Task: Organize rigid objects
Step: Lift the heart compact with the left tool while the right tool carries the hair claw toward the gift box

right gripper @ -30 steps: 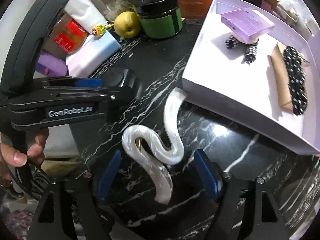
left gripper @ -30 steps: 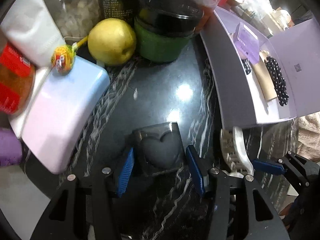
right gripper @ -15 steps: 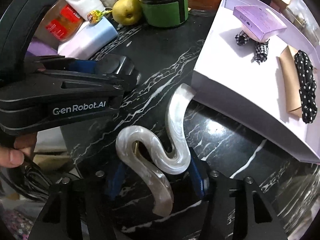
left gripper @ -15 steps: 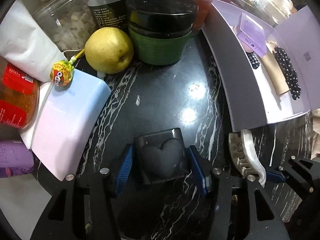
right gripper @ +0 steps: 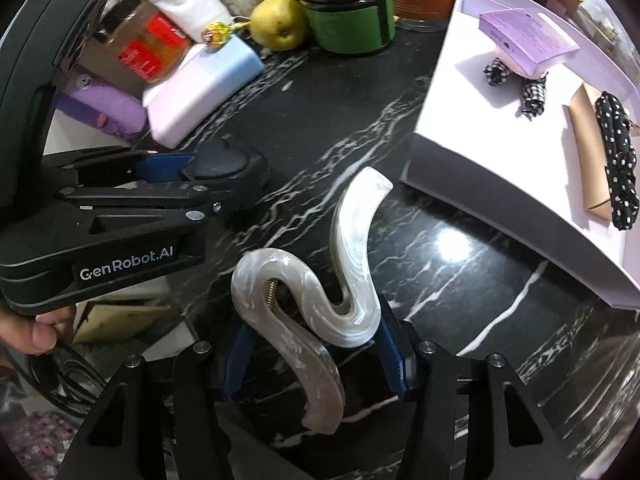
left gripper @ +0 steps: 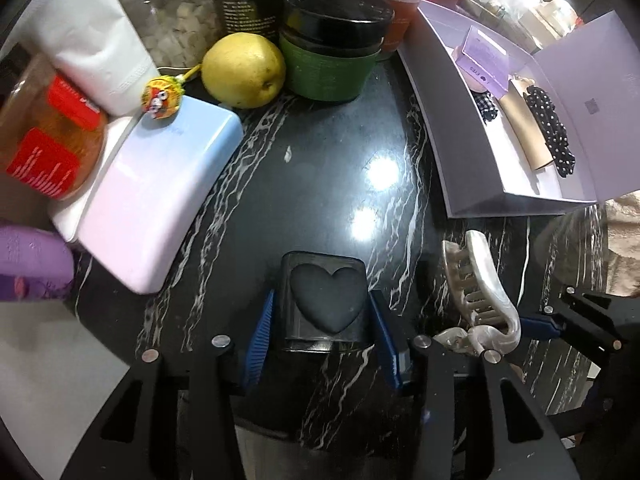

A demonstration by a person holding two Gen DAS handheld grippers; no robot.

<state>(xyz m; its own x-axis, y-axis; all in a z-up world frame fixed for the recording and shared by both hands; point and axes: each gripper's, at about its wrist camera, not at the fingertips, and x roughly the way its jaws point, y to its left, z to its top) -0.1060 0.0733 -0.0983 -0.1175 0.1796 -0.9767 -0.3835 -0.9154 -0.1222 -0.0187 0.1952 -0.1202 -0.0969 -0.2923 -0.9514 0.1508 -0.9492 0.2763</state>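
My left gripper (left gripper: 322,336) is shut on a dark square box with a heart on its lid (left gripper: 325,303), held just over the black marble counter. It also shows in the right wrist view (right gripper: 224,166). My right gripper (right gripper: 312,344) is shut on a pearly white wavy hair claw clip (right gripper: 320,292), lifted off the counter; the clip also shows in the left wrist view (left gripper: 486,292). An open pale lilac box (right gripper: 492,184) lies to the right, also in the left wrist view (left gripper: 472,160), holding a purple card box (right gripper: 528,38), checked hair ties (right gripper: 532,94) and a dotted scrunchie (right gripper: 618,168).
At the back stand a green jar with black lid (left gripper: 332,50), a yellow pear (left gripper: 244,70), clear jars (left gripper: 176,12) and a lollipop (left gripper: 162,94). A pastel blue-pink case (left gripper: 156,200), a red-labelled jar (left gripper: 44,136) and a purple pouch (left gripper: 28,264) crowd the left.
Both grippers closed on their objects: the left on the heart box, the right on the claw clip. Both then lifted and drew back a little.
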